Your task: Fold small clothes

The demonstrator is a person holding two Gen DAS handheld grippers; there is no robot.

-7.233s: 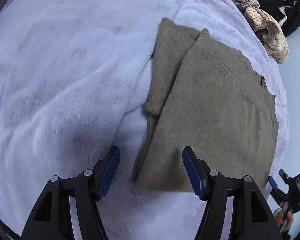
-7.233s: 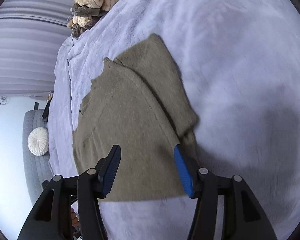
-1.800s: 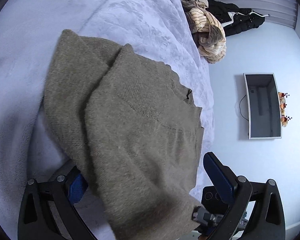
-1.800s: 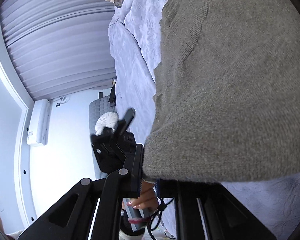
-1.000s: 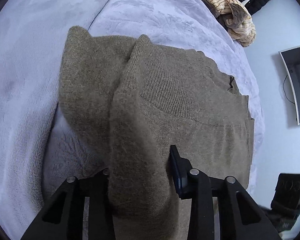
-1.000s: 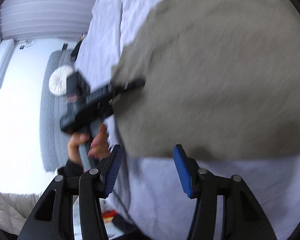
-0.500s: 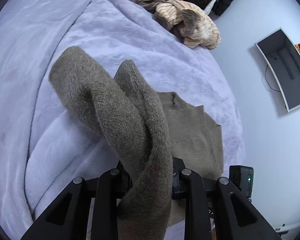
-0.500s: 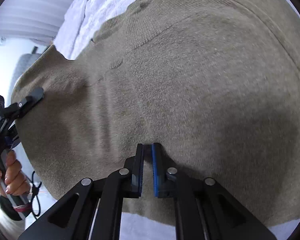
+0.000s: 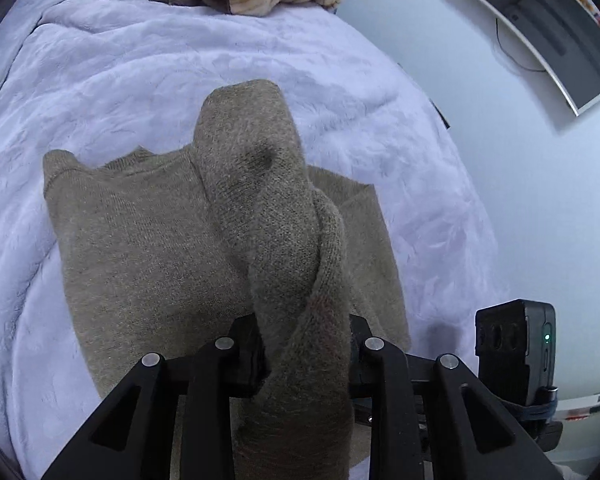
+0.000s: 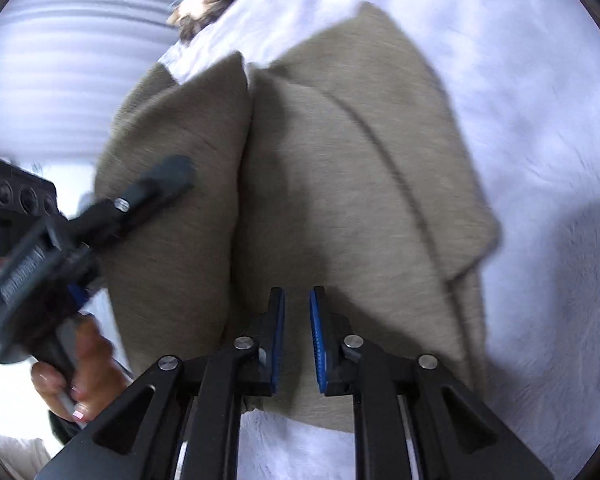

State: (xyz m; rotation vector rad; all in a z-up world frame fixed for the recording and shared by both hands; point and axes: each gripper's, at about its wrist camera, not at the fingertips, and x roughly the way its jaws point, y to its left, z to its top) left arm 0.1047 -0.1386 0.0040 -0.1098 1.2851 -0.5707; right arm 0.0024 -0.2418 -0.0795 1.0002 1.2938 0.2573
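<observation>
One fuzzy knit sweater (image 9: pixel 148 248) (olive) bunches in left hand-held gripper (image 9: pixel 306 354).

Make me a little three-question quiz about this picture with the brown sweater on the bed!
1. True or false: the left gripper has its jaws shut on a bunch of the brown sweater.
2. What colour is the blanket under the sweater? A) red B) pale lilac C) green
3. Fill in: the right gripper jaws are nearly closed with ____ between them.

Key: 1 true; 2 B; 3 nothing
</observation>
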